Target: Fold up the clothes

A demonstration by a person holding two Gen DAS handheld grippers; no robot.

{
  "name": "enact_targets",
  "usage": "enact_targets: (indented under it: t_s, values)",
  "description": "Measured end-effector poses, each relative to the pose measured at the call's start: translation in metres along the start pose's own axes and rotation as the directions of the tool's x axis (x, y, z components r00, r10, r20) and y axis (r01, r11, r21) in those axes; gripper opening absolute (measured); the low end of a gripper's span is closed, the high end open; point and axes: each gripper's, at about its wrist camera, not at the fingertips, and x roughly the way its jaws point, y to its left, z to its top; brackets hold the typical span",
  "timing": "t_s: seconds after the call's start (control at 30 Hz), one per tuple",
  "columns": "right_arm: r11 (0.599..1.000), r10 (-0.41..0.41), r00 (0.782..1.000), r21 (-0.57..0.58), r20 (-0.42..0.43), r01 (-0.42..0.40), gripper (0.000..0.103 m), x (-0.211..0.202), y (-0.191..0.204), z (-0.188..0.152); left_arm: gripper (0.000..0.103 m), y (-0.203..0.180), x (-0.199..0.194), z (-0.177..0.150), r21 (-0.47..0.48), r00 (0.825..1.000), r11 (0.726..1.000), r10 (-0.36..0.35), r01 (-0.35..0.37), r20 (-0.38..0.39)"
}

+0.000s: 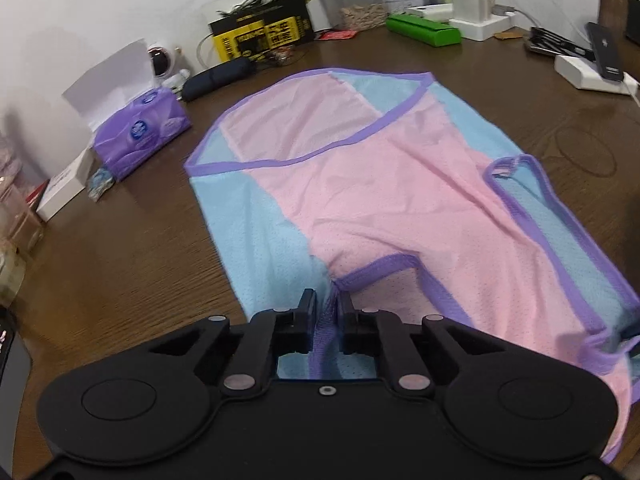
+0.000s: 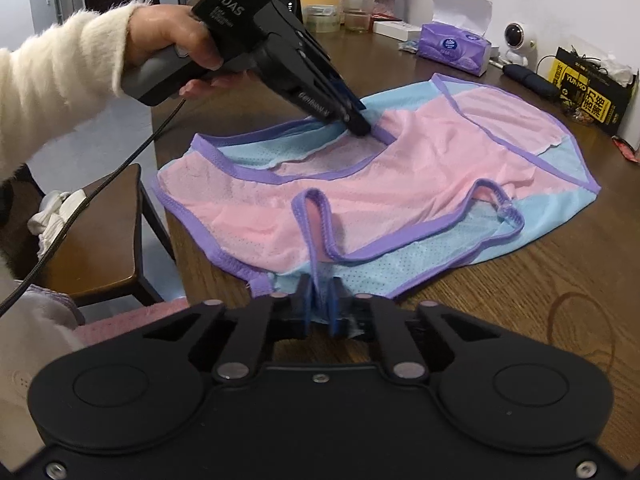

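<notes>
A pink and light-blue mesh vest with purple trim (image 1: 360,184) lies spread on the brown wooden table (image 1: 120,248). My left gripper (image 1: 325,312) is shut on the vest's purple armhole edge near me. In the right wrist view the vest (image 2: 400,168) lies across the table corner, and my right gripper (image 2: 320,292) is shut on a purple trimmed strap at its near edge. The left gripper (image 2: 362,128) shows there too, held by a hand in a white fuzzy sleeve, pinching the trim at the vest's far side.
A purple tissue box (image 1: 140,136), a small white camera (image 1: 162,62), a black pouch (image 1: 218,78), a yellow-black box (image 1: 262,34), a green case (image 1: 424,30) and chargers (image 1: 480,12) line the table's back. A wooden chair (image 2: 96,240) stands left of the table.
</notes>
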Motion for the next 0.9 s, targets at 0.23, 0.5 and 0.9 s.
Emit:
enact_targets:
  t_s: [0.23,0.5,0.9]
  values:
    - [0.999,0.047,0.998,-0.007,-0.030,-0.048,0.005,-0.023,-0.010,-0.001,0.009,0.029,-0.003,-0.006,-0.105,0.999,0.993,0.054,-0.054,-0.007]
    - [0.993,0.092,0.989,-0.065,-0.113,-0.099,0.005,-0.036,0.006,-0.012,0.010,0.035,0.000,-0.010,-0.153,0.996,0.984,0.090,-0.089,-0.002]
    - [0.998,0.051,0.998,0.023,0.024,-0.051,0.077,-0.064,0.001,-0.023,0.057,0.040,-0.052,-0.024,-0.177,0.988,0.983,-0.031,0.058,0.154]
